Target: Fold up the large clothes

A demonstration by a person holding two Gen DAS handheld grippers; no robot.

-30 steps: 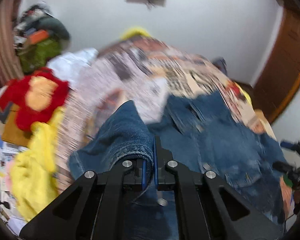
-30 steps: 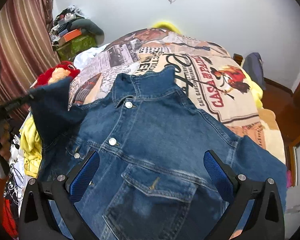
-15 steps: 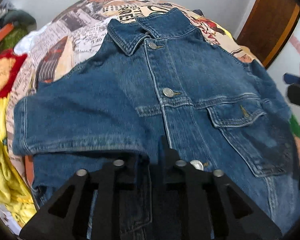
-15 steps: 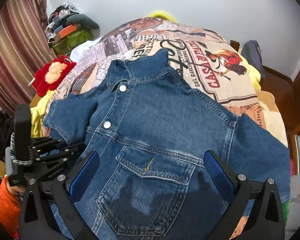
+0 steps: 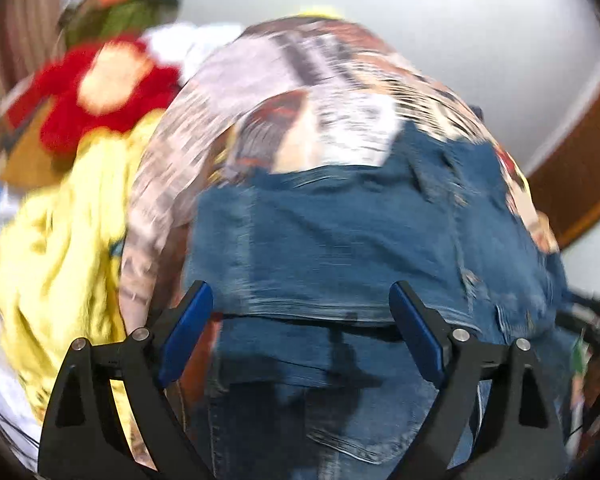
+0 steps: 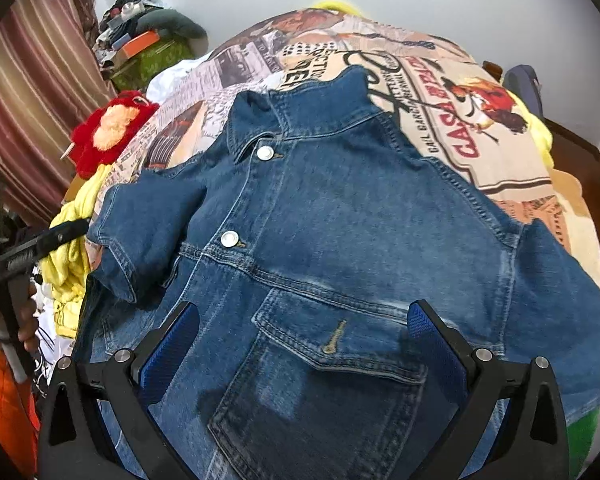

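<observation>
A blue denim jacket [image 6: 340, 216] lies front up on the printed bedspread [image 6: 480, 128], collar at the far side. Its left sleeve [image 6: 148, 224] is folded in over the body. My right gripper [image 6: 300, 328] is open and empty, hovering over the chest pocket [image 6: 332, 364]. My left gripper [image 5: 300, 316] is open and empty above the folded sleeve [image 5: 320, 248]; this view is motion-blurred. The left gripper also shows in the right wrist view [image 6: 40, 240], at the bed's left edge.
A red plush toy [image 6: 108, 128] and yellow cloth [image 6: 72, 240] lie at the bed's left side. A cluttered pile [image 6: 148, 44] stands in the far left corner by a striped curtain [image 6: 28, 92]. A wooden door [image 5: 580, 168] is at the right.
My left gripper carried the sleeve over the jacket body, laid it down, opened and drew back to the left. My right gripper stayed open over the pocket.
</observation>
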